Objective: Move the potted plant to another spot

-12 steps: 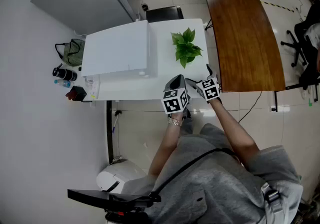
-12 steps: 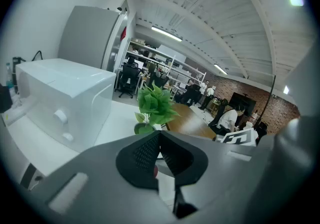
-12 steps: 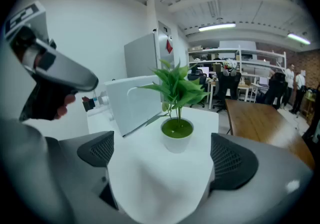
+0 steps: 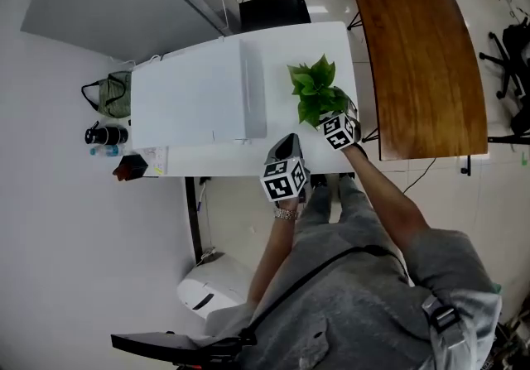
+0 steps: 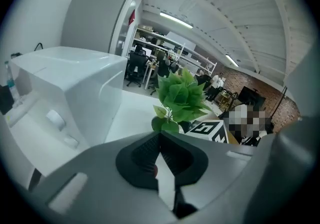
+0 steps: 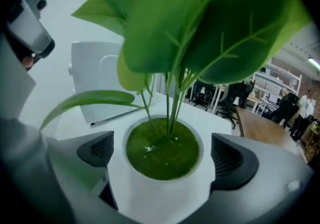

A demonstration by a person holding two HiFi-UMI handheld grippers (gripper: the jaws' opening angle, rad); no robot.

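Note:
The potted plant (image 4: 314,88), broad green leaves in a white round pot (image 6: 162,178), stands near the right front of the white table (image 4: 281,41). My right gripper (image 4: 334,118) has reached it from the front. In the right gripper view the pot sits between the wide-apart jaws. The dark pads (image 6: 97,150) flank the pot's rim with a small gap on each side. My left gripper (image 4: 286,153) hovers at the table's front edge, left of the plant. Its pads (image 5: 145,155) meet with nothing between them. From there the plant (image 5: 182,97) shows ahead.
A large white box-like machine (image 4: 199,99) fills the table's left half. A brown wooden table (image 4: 422,45) stands close on the right and a black chair (image 4: 273,8) behind. A bag (image 4: 116,95) and bottles lie on the floor at the left.
My right gripper has moved forward from the table's front edge up to the plant, so the pot now stands between its jaws. The left gripper has stayed near the front edge.

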